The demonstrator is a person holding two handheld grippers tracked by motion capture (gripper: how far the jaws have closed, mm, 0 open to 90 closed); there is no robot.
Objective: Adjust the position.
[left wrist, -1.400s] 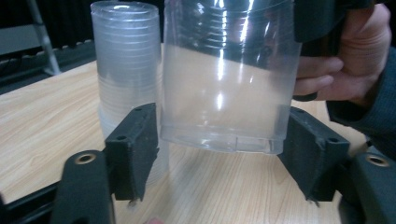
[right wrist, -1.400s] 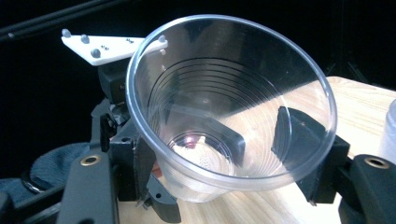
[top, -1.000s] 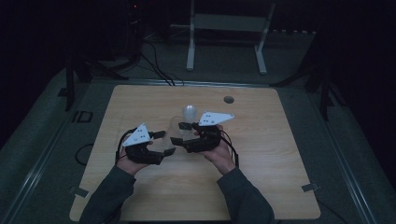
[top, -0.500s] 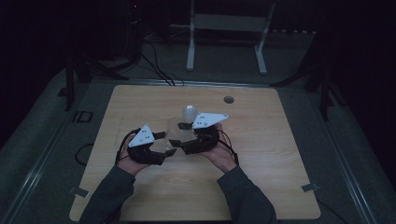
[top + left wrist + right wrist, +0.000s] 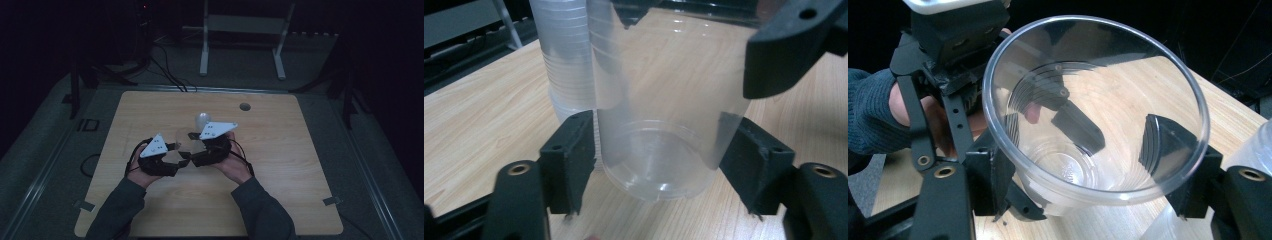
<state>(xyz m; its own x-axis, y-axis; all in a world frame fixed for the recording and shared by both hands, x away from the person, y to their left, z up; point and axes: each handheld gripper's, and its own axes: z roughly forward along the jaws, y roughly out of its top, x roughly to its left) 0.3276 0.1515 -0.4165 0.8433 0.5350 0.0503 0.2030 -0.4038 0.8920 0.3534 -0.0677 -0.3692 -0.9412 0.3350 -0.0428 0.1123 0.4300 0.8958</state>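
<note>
A clear plastic cup (image 5: 664, 115) hangs upright just above the wooden table (image 5: 280, 190), held from both sides. My left gripper (image 5: 659, 165) is shut on its lower wall near the base. My right gripper (image 5: 1088, 170) is shut on the same cup (image 5: 1098, 115) a little higher, below the rim; one of its fingers (image 5: 789, 50) shows at the upper right of the left gripper view. In the high view the two grippers, left gripper (image 5: 179, 156) and right gripper (image 5: 192, 147), meet near the table's middle. A stack of clear cups (image 5: 566, 60) stands just behind, also visible as a pale stack (image 5: 201, 120).
A small round hole (image 5: 244, 106) sits in the table's far side. Behind the table stand a white frame (image 5: 245, 30) and floor cables (image 5: 170, 75). The room around is dark. Bare tabletop lies left, right and in front of the hands.
The two grippers have drawn together; a second ago a gap lay between them, now both are at the cup. The right gripper has shifted slightly left.
</note>
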